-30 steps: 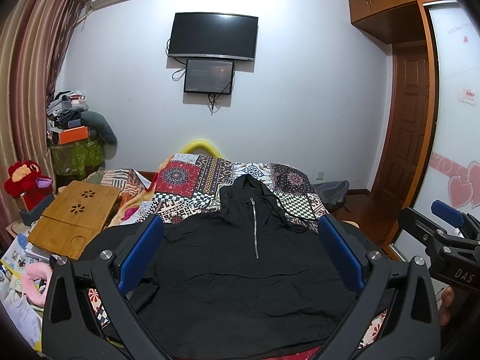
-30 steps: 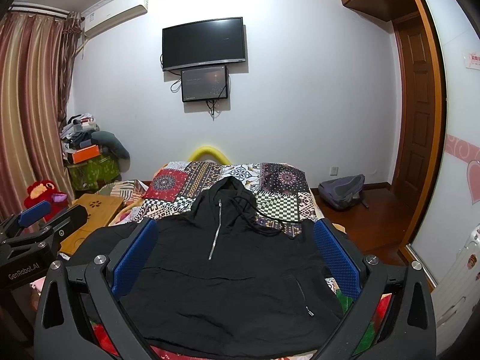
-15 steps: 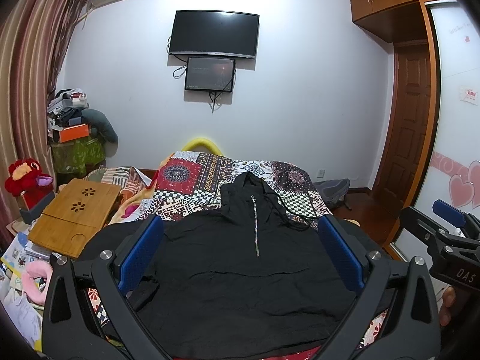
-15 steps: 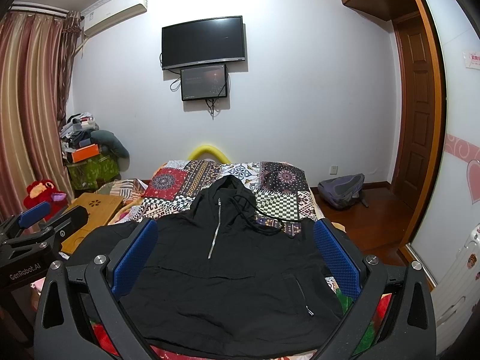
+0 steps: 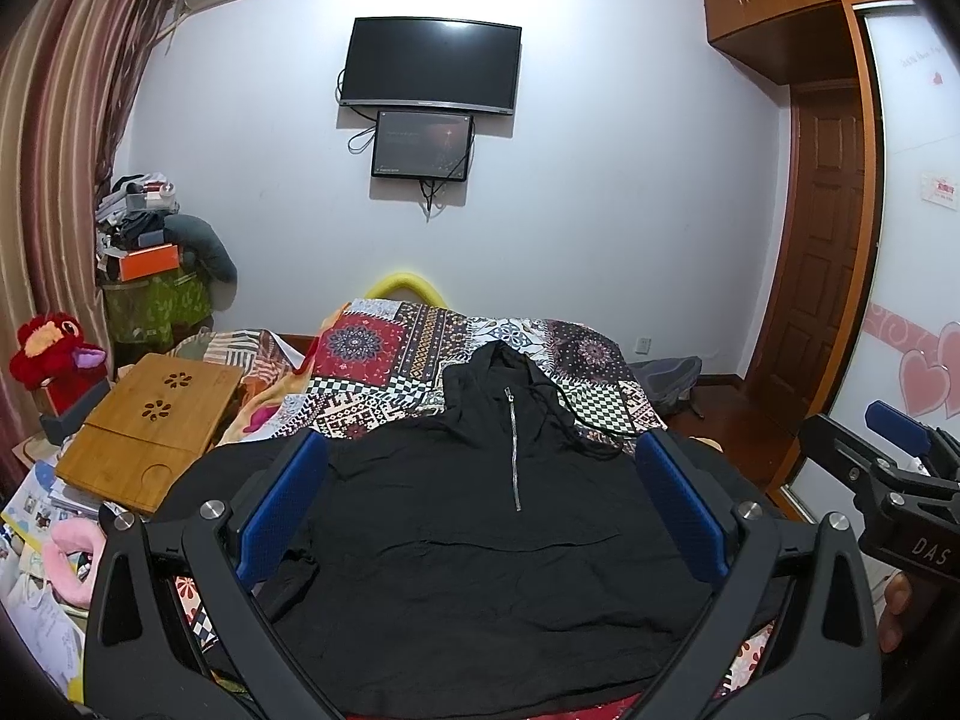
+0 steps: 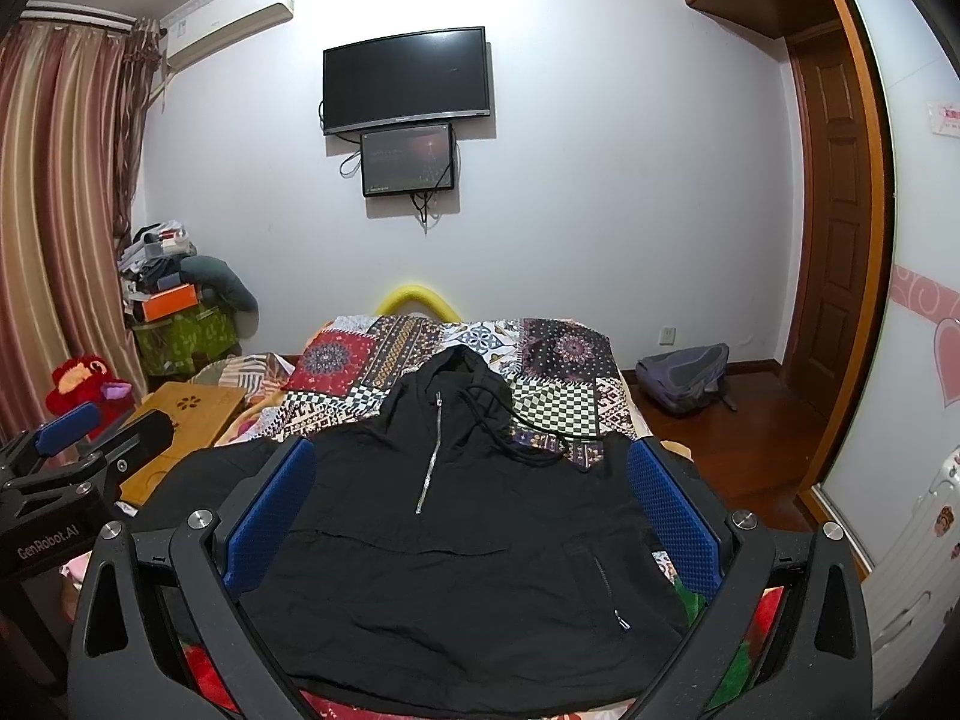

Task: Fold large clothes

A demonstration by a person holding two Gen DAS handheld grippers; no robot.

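Note:
A black hooded jacket (image 5: 480,528) with a short silver zip lies spread flat, front up, on a bed with a patchwork cover (image 5: 420,360); its hood points to the far wall. In the right wrist view the jacket (image 6: 456,552) looks the same, with a small zip pocket at its lower right. My left gripper (image 5: 480,480) hovers open above the jacket's hem, its blue pads wide apart and holding nothing. My right gripper (image 6: 468,486) is open too, above the hem, empty. Each gripper shows at the other view's edge.
A bamboo lap desk (image 5: 150,420) and a red plush toy (image 5: 48,348) sit left of the bed, with a cluttered pile (image 5: 144,252) behind. A grey backpack (image 6: 684,378) lies on the wood floor by the door (image 6: 840,240). A TV (image 5: 429,66) hangs on the far wall.
Both views have tilted slightly upward; the jacket and both grippers' openings are unchanged.

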